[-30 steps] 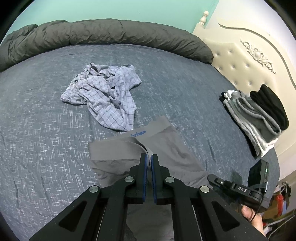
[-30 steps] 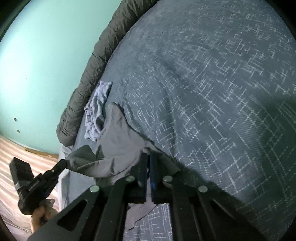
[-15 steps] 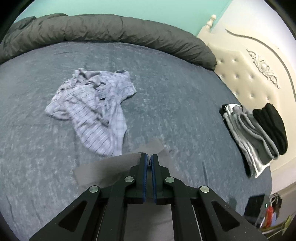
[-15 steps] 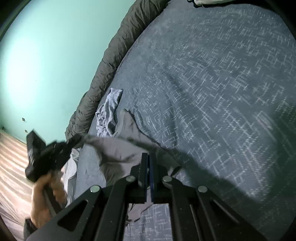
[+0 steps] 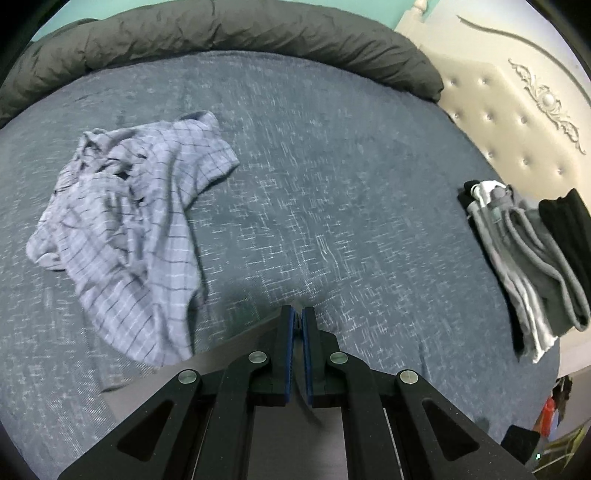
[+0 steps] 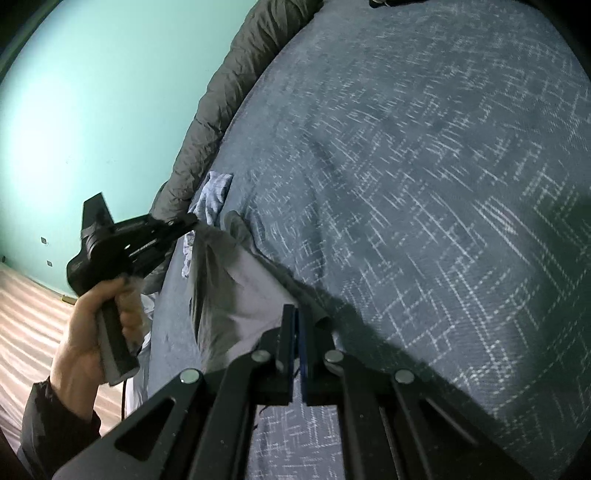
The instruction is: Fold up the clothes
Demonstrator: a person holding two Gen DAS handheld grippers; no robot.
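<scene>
- Left gripper (image 5: 297,317): fingers nearly together, thin strip of grey cloth pinched between blue pads (image 5: 287,343); clamped on the grey underwear (image 5: 155,384).
- Same left gripper seen from right wrist view (image 6: 190,221), held in a hand (image 6: 92,325) with dark sleeve (image 6: 55,424); tip grips a corner of the grey underwear (image 6: 236,291), cloth lifted and stretched off the bed.
- Right gripper (image 6: 295,325): fingers closed down to a narrow slit, grey cloth edge caught at the pads (image 6: 290,350); gripped on the same underwear.
- Grey underwear spans between both grippers, near the front edge of the bed (image 5: 332,184); far part drapes onto the blue-grey bedcover, rest hangs taut. Lower part hidden under gripper bodies in left wrist view.
- Checked shirt (image 5: 129,236): crumpled heap, pale blue with dark grid lines, left part of bed, just beside the grey underwear's edge; whether touching, cannot tell. Also visible small in right wrist view (image 6: 214,195).
- Folded stack (image 5: 532,258): grey, white and black garments piled at the right edge of bed, close to the headboard (image 5: 517,110); well apart from the grey underwear.
- Dark grey duvet (image 5: 221,33) rolled along the far edge of bed, against the teal wall (image 6: 92,92).
- Cream tufted headboard with carved ornament, upper right in left wrist view.
- Some motion blur on bedcover and shirt.
</scene>
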